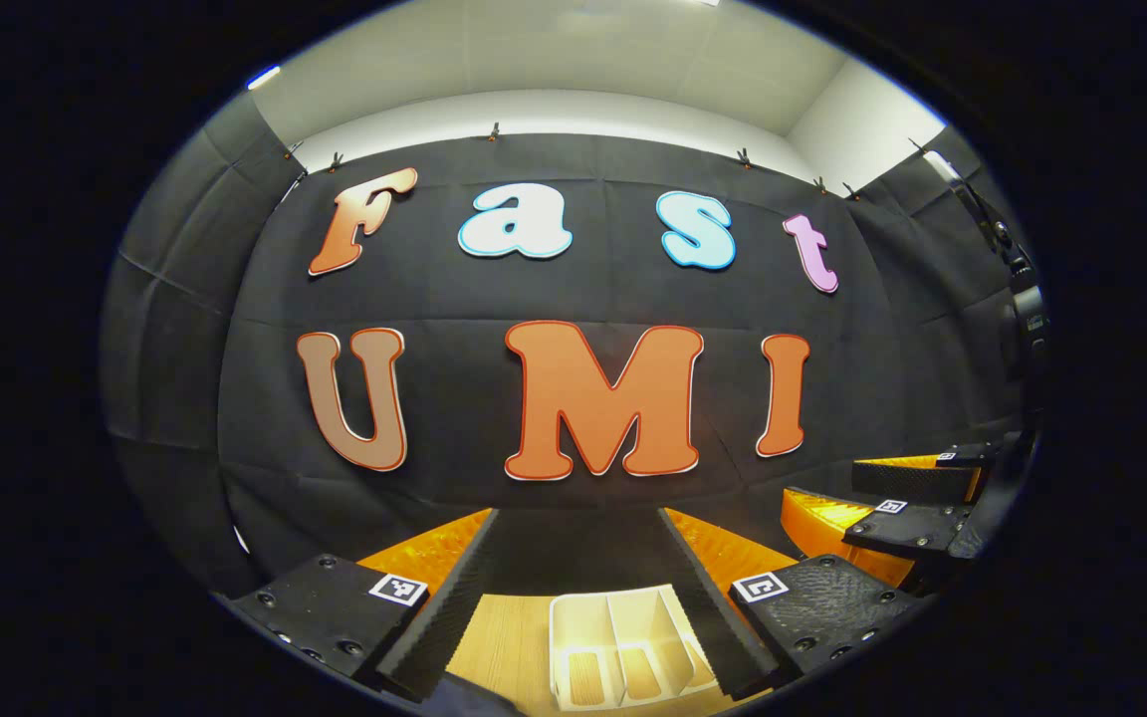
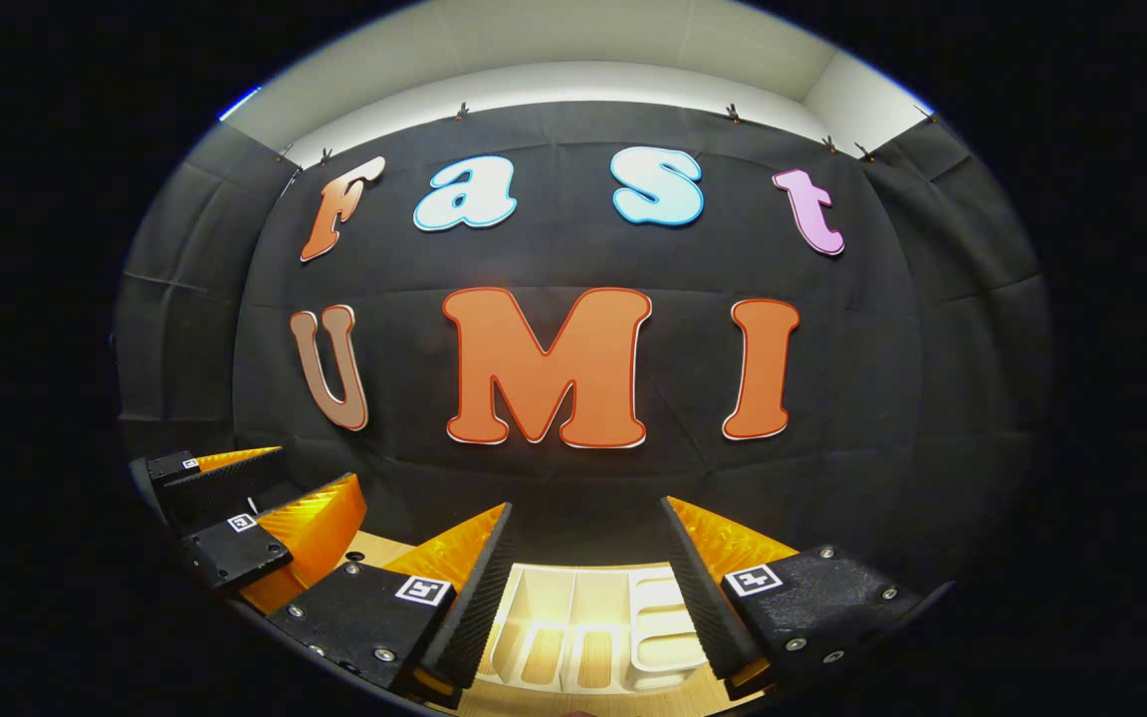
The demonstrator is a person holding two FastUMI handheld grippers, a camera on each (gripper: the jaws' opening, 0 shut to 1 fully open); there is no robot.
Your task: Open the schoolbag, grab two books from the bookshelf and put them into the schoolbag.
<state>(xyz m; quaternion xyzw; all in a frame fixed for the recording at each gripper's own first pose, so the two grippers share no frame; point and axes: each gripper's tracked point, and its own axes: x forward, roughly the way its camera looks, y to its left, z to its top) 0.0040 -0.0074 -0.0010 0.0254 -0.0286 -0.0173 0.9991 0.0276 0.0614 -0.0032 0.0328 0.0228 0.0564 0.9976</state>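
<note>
At 6 o'clock between your left gripper [image 1: 578,558] fingers, spread and empty: white bookshelf [image 1: 623,647], slots bare, on wooden table [image 1: 504,637]. Your right gripper [image 2: 583,553], likewise spread and empty, frames it at 6. Left view catches the right gripper at 4; right view, the left at 8. Beyond: black wall [image 1: 573,289].

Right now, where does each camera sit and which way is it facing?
Left gripper view: rides on the left tool, facing the booth's black cloth wall; its own open fingers frame a white slotted rack on the wooden table; the right tool shows at right.
Right gripper view: rides on the right tool, facing the same wall; its open fingers frame the rack; the left tool shows at left.
Shared: wall, rack, table, each other's tool.
</note>
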